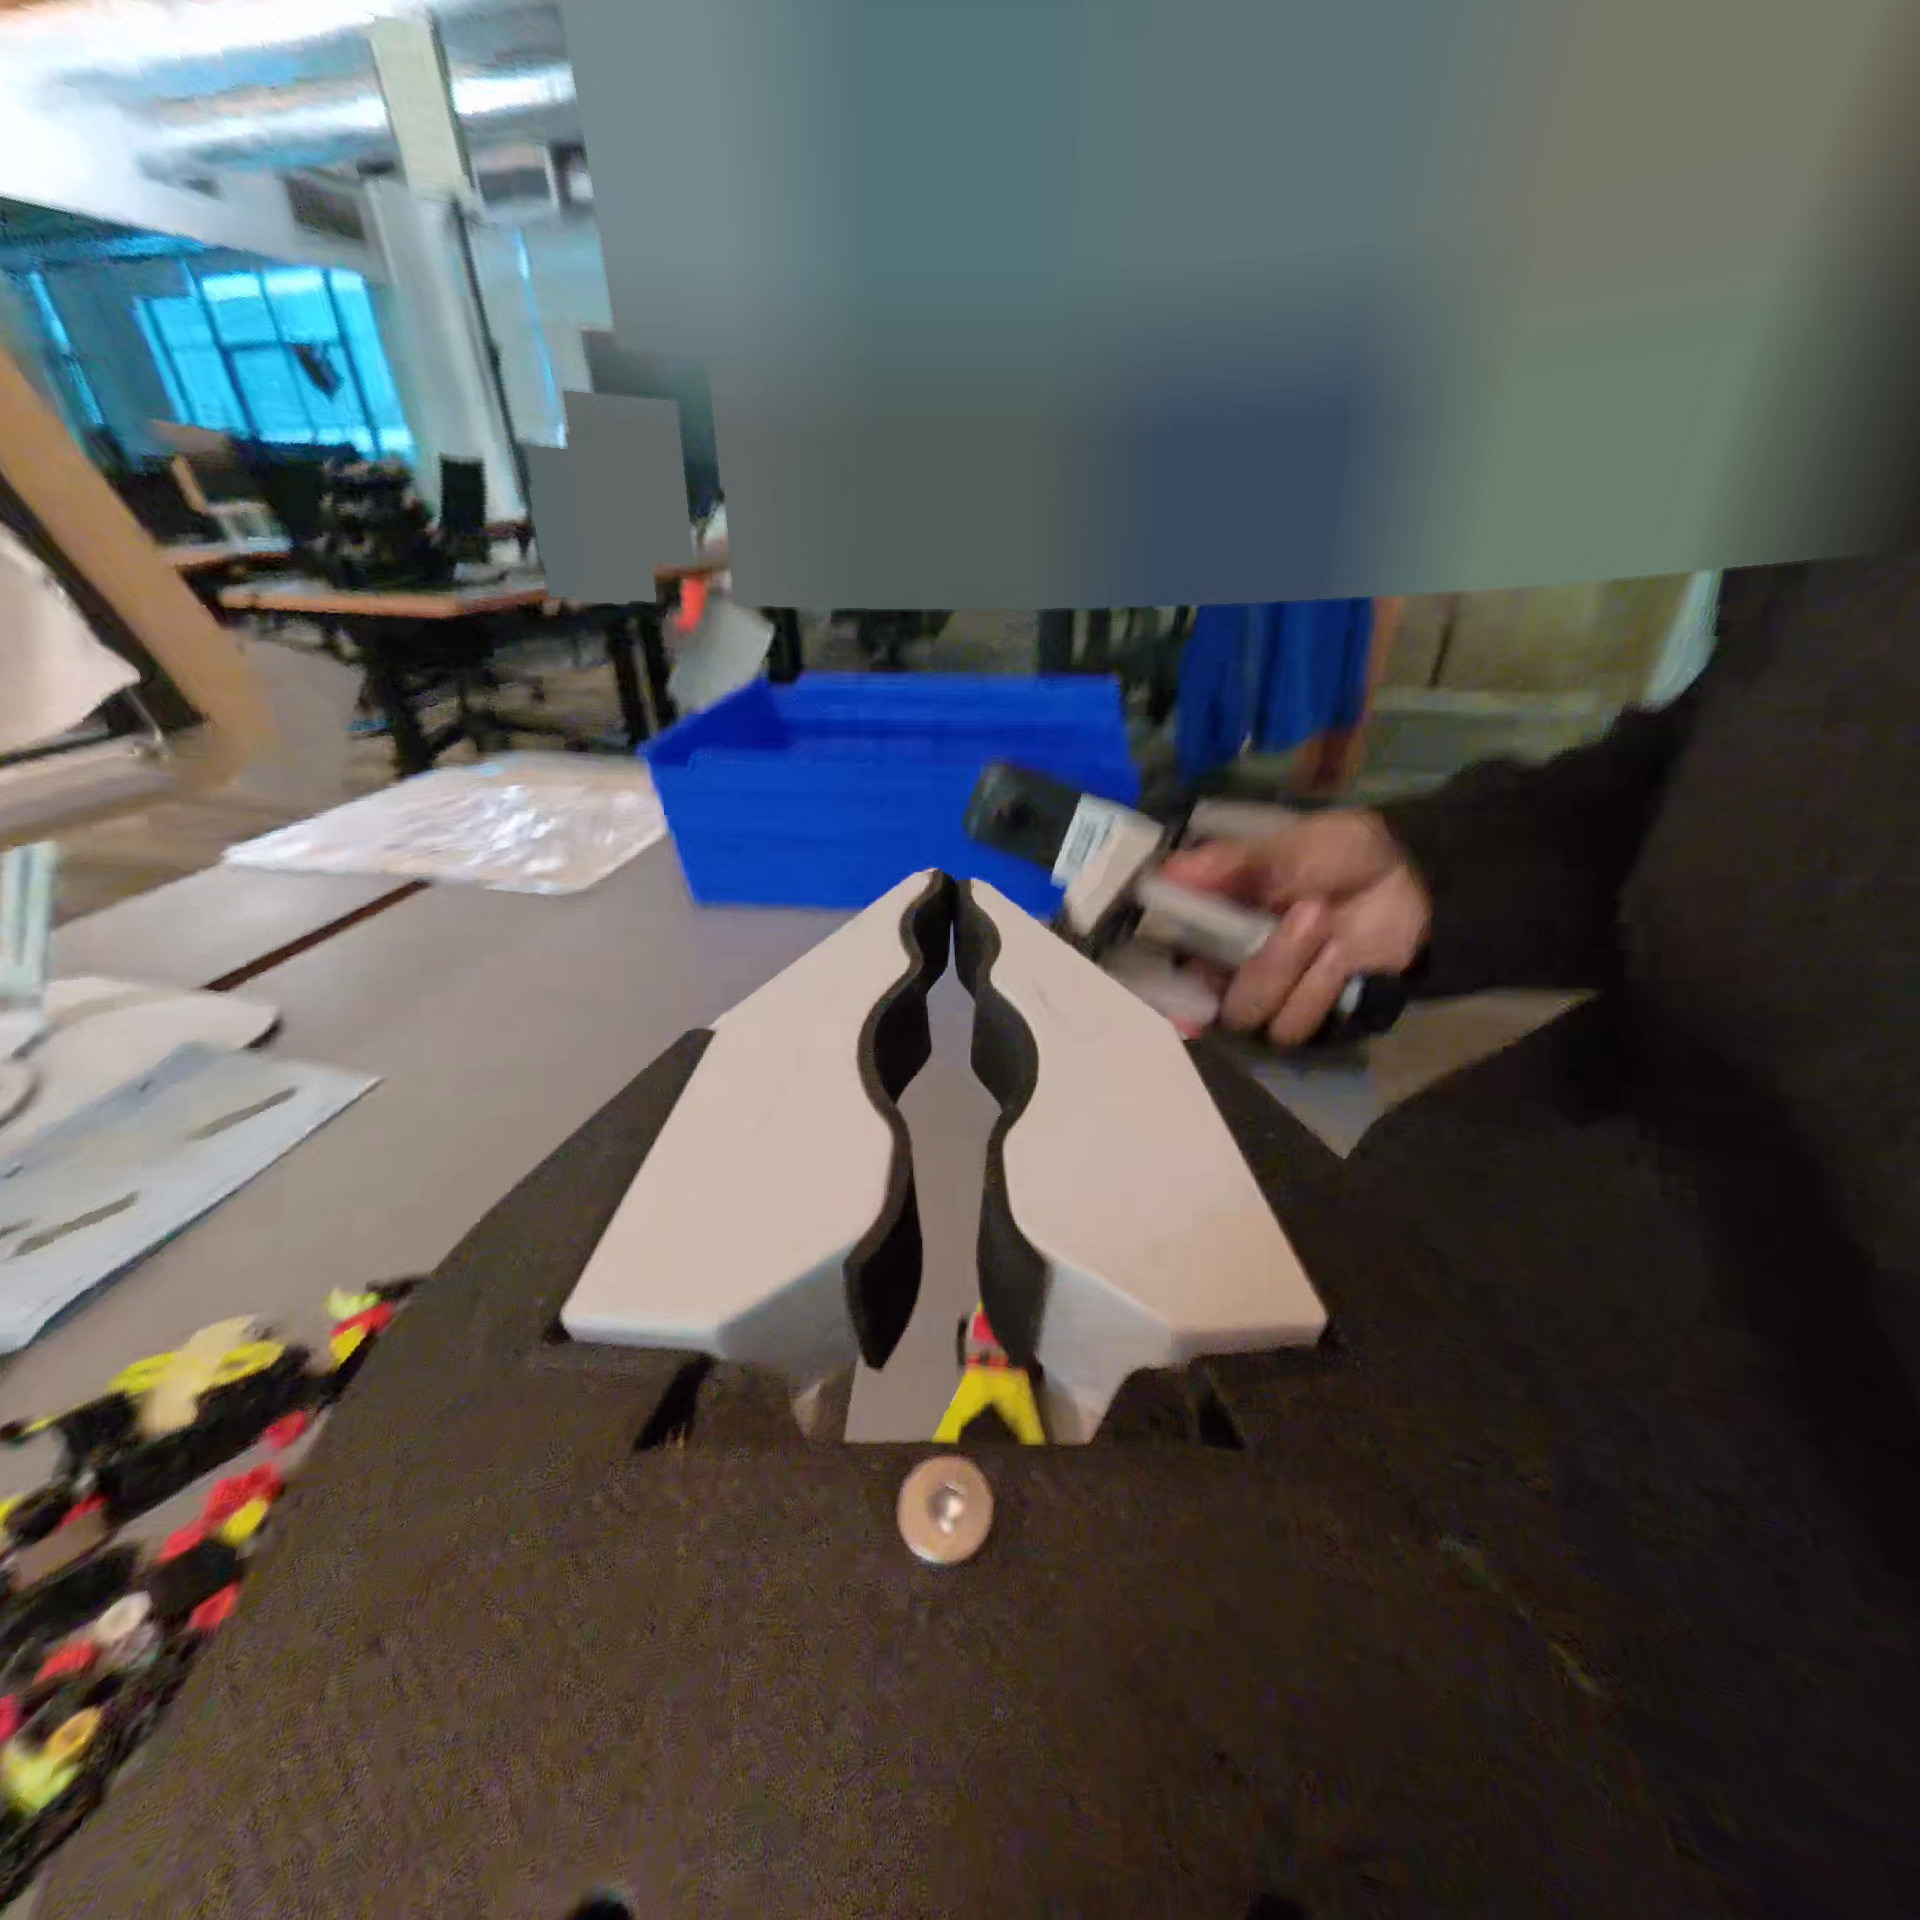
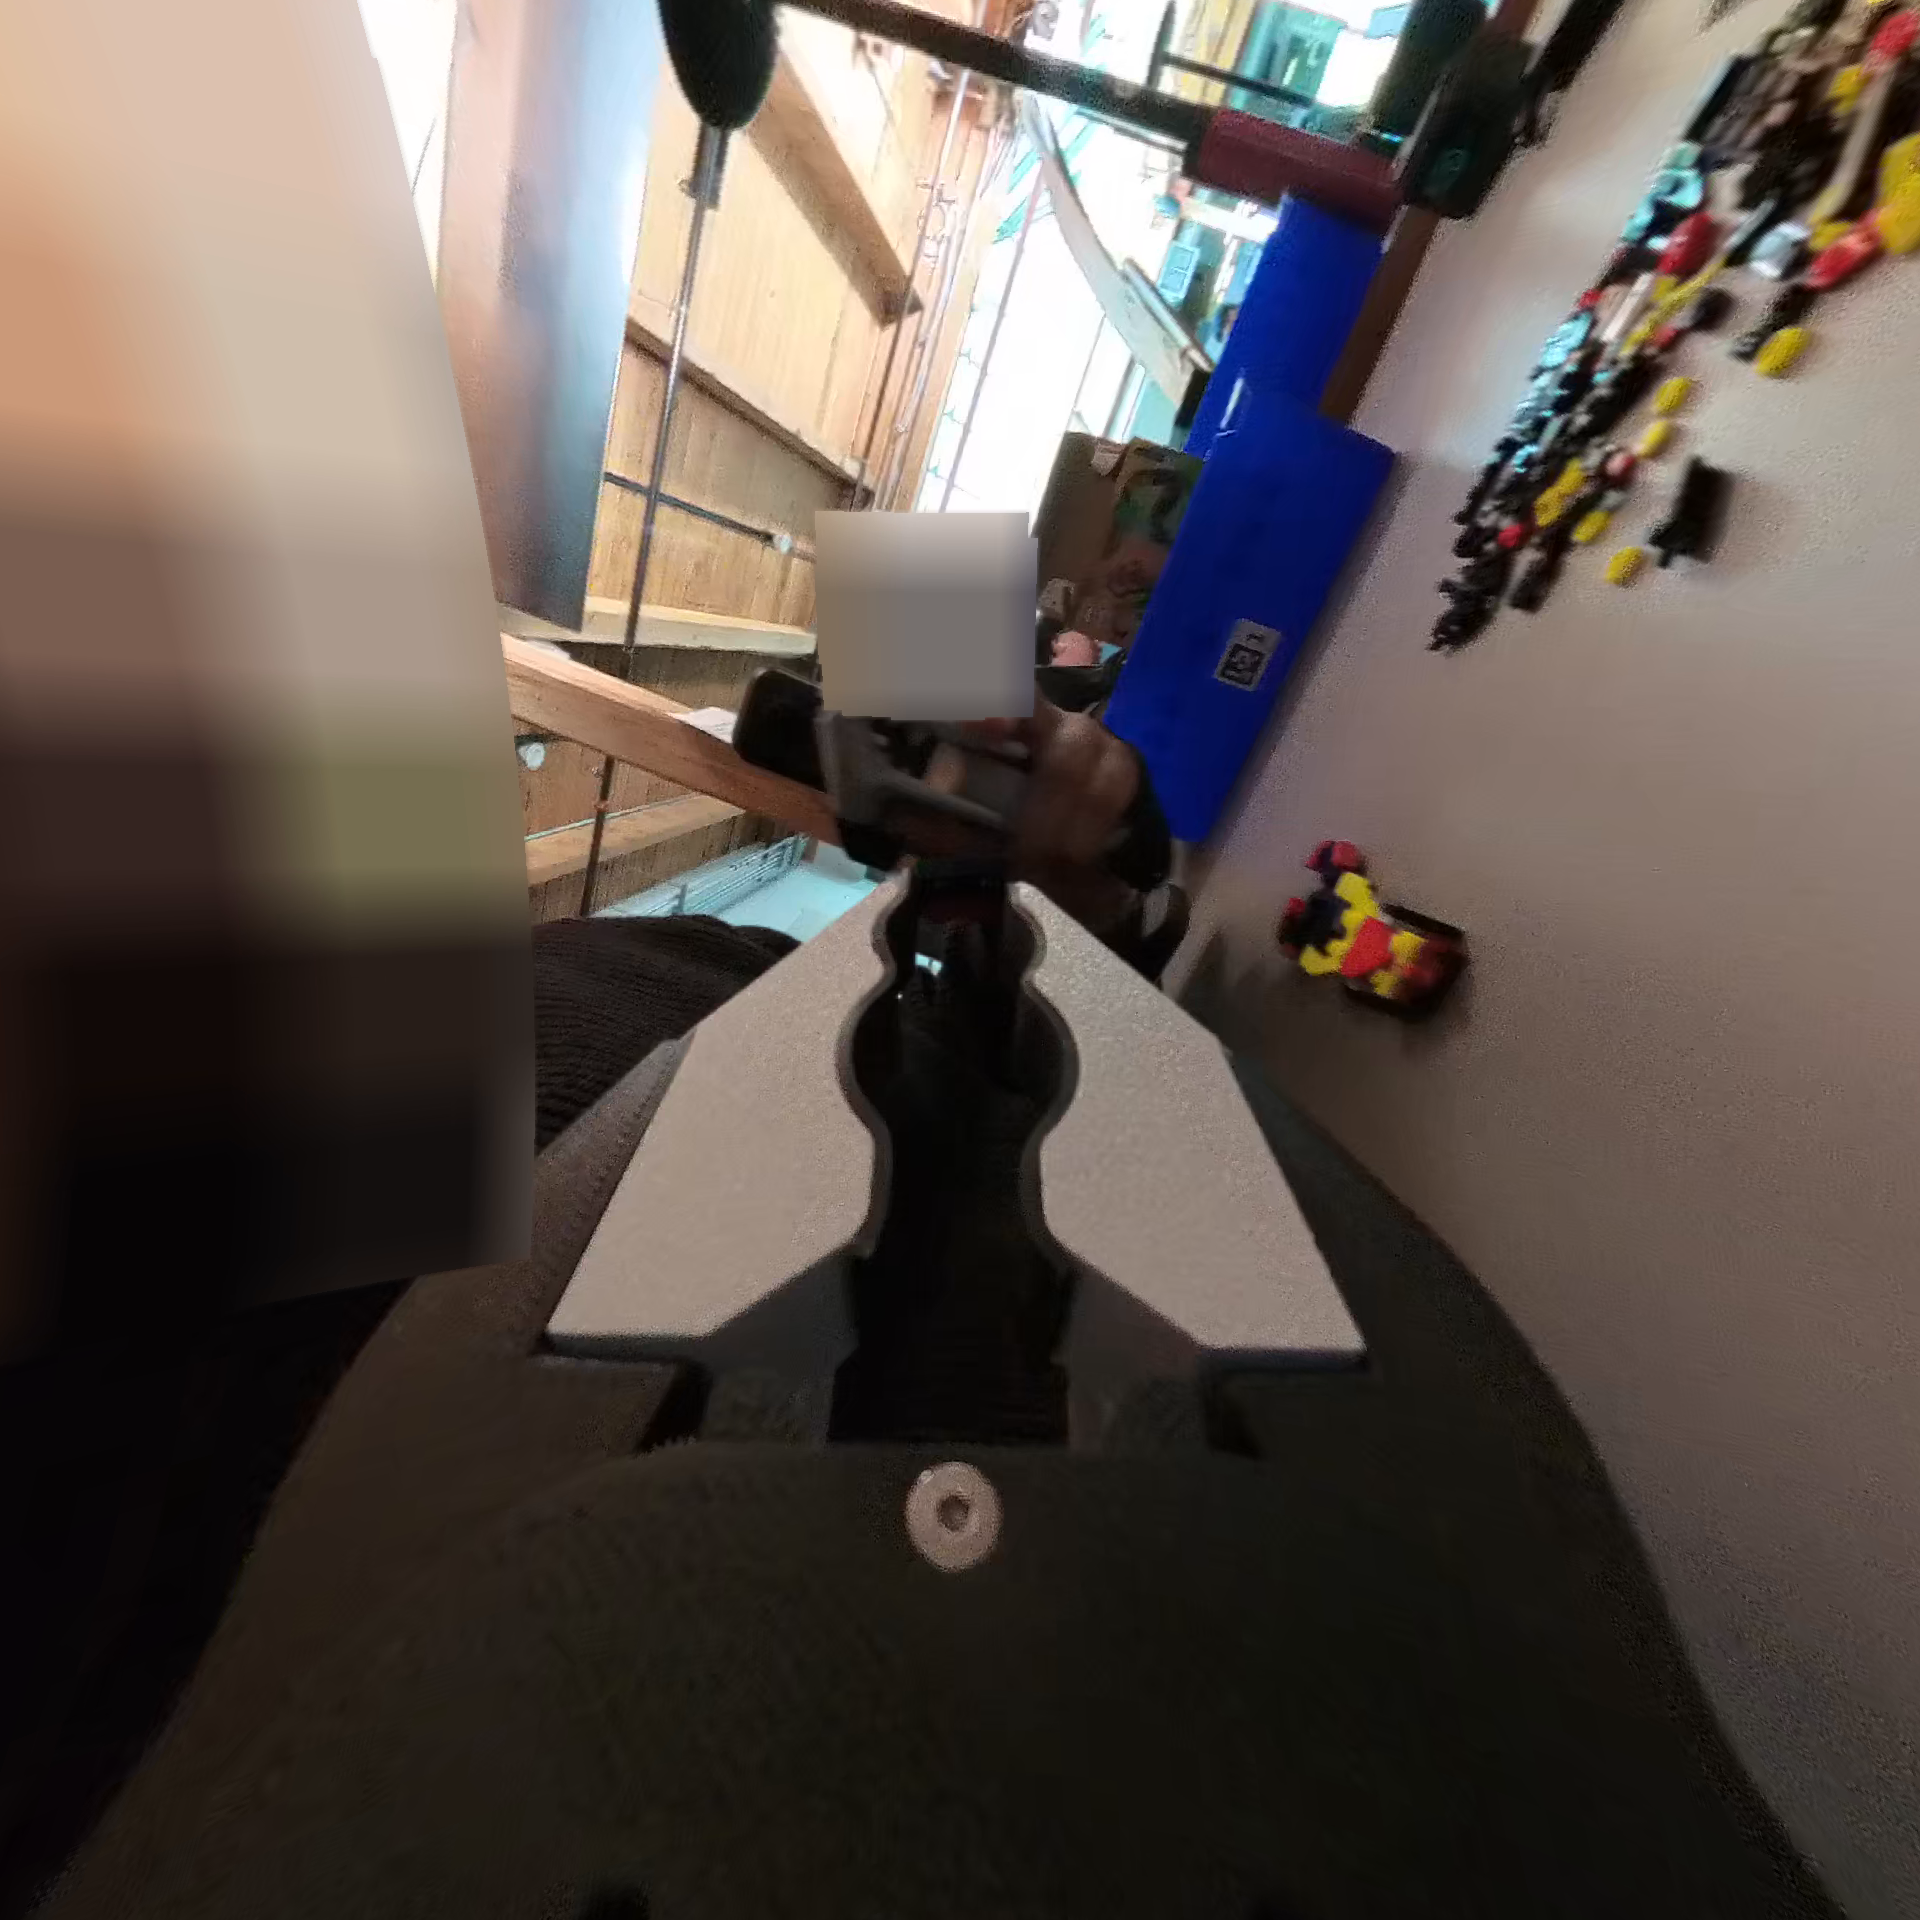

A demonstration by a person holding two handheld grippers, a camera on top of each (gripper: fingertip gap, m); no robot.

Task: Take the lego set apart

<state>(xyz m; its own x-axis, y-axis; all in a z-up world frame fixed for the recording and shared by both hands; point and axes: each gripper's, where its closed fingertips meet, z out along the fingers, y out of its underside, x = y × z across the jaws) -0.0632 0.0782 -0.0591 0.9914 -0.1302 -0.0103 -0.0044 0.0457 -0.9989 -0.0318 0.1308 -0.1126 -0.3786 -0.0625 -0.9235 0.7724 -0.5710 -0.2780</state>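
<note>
My left gripper is shut, its fingertips touching with nothing between them. A small yellow and red lego piece shows through the gap near the finger bases. Loose black, red and yellow lego parts lie on the table at lower left. My right gripper has its jaws a narrow gap apart, closed on a dark lego piece that is hard to make out. A red, yellow and black lego chunk sits on the table to its right. Several loose parts lie farther off.
A blue bin stands on the grey table ahead; it also shows in the right wrist view. A clear plastic bag and a printed sheet lie to the left. A hand holds the other gripper. There is about 9 cm between the tips of the two grippers.
</note>
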